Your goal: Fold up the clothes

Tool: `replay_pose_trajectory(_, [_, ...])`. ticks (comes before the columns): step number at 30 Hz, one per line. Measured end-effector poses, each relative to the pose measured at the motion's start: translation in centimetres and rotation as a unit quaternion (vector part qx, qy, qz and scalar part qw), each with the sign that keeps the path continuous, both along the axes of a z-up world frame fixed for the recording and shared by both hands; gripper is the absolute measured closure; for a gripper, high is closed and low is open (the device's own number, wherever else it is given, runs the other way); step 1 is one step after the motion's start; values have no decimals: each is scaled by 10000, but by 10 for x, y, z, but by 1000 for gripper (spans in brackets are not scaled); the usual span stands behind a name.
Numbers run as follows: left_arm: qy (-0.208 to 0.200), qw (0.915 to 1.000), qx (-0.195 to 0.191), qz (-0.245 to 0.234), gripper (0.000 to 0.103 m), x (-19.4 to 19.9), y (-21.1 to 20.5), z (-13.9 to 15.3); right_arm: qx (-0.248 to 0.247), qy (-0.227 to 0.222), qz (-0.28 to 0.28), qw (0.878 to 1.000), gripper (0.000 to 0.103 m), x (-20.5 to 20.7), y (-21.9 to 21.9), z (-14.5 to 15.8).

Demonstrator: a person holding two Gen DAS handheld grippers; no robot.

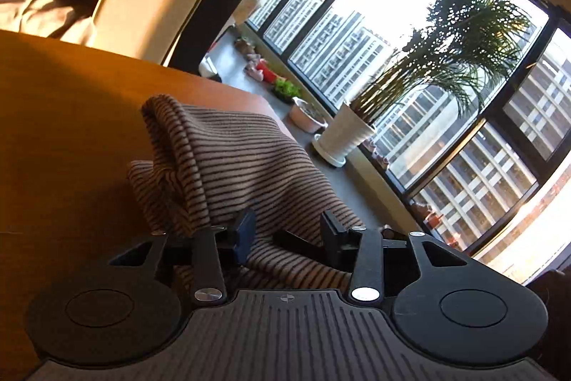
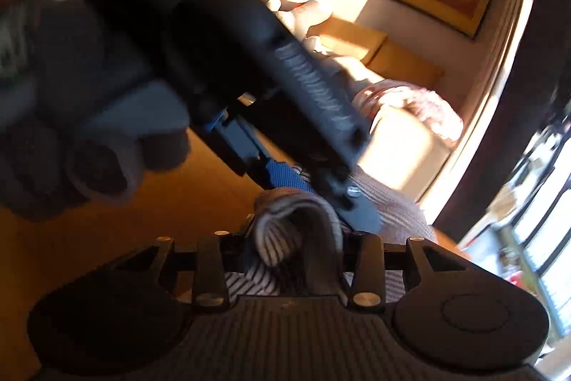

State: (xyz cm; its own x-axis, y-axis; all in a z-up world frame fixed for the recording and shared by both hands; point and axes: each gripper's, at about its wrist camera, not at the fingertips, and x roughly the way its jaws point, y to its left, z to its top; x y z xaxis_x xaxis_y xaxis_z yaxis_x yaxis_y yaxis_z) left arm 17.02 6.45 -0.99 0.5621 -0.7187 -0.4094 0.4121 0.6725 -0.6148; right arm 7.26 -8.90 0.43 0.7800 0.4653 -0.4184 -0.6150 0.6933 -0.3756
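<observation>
Striped knit garment (image 1: 228, 163) bunched on wooden table (image 1: 71, 116), folded edge humped at 11 o'clock of left gripper (image 1: 289, 231). Left jaws spread, cloth lying between pads, no pinch seen. Right wrist view: right gripper (image 2: 296, 238) straddles rolled fold of same garment; pads hidden behind fabric, cannot tell pinch or slack. Left gripper crosses in at 12 o'clock, gloved hand (image 2: 89, 145) at 10 o'clock. Step, as judged: regrasp mid-fold. Next move calls for both jaws closing on edge, then lift and lay flat.
</observation>
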Motion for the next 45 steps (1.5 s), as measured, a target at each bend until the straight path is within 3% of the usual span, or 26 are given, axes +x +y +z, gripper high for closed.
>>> replay_pose_trajectory(7, [77,9997,-237,8,61,6,10,-7,1175,934,534,9872,64,-13,-35,39])
replay_pose_trajectory(11, [47,9998,-191,26,61,4,8,-10,810,1289,407,9875,63,-5,-25,14])
replay_pose_trajectory(13, [15,9999,-103,24,61,1,9,-10,638,1246,389,9894,63,-6,-23,4])
replay_pose_trajectory(17, [-85,10000,36,1,61,-5,11,-11,628,1226,550,9889,61,-16,-36,25])
replay_pose_trajectory(19, [-142,9999,79,-8,61,-8,10,-11,623,1199,540,9894,43,-19,-49,37])
replay_pose_trajectory(20, [-174,9998,99,-14,61,-9,9,-11,623,1183,488,9898,26,-19,-58,43])
replay_pose_trajectory(21, [-196,9997,107,-17,61,-10,9,-11,664,1190,378,9900,18,-17,-69,48])
replay_pose_trajectory(23, [-214,9997,96,-18,61,-11,9,-12,908,1293,35,9874,18,-10,-90,56])
replay_pose_trajectory(25, [-223,9997,80,-16,61,-13,11,-14,1272,1458,-382,9804,18,0,-111,62])
replay_pose_trajectory(28, [-234,9997,82,-12,61,-14,12,-16,2035,1926,-871,9560,16,30,-133,63])
replay_pose_trajectory(32, [-253,9996,137,-20,61,-15,11,-14,2267,2608,-1196,9307,13,84,-134,40])
replay_pose_trajectory(34, [-255,9996,148,-35,61,-16,12,-15,2247,2919,-1204,9219,8,107,-124,23])
replay_pose_trajectory(36, [-242,9996,134,-51,61,-17,13,-15,2461,3305,-1057,9050,5,129,-119,10])
replay_pose_trajectory(39, [-237,9996,128,-92,61,-18,15,-17,2695,3856,-786,8789,6,157,-109,-7])
replay_pose_trajectory(40, [-239,9996,128,-104,61,-18,16,-17,2682,3899,-724,8780,11,160,-102,-10])
replay_pose_trajectory(41, [-237,9996,130,-107,61,-18,17,-17,2619,3821,-695,8835,13,161,-97,-10])
replay_pose_trajectory(43, [-226,9996,129,-99,60,-19,20,-18,2541,3460,-618,9010,31,155,-89,0])
replay_pose_trajectory(45, [-218,9996,111,-109,55,-20,22,-19,2592,3122,-403,9131,39,147,-85,17])
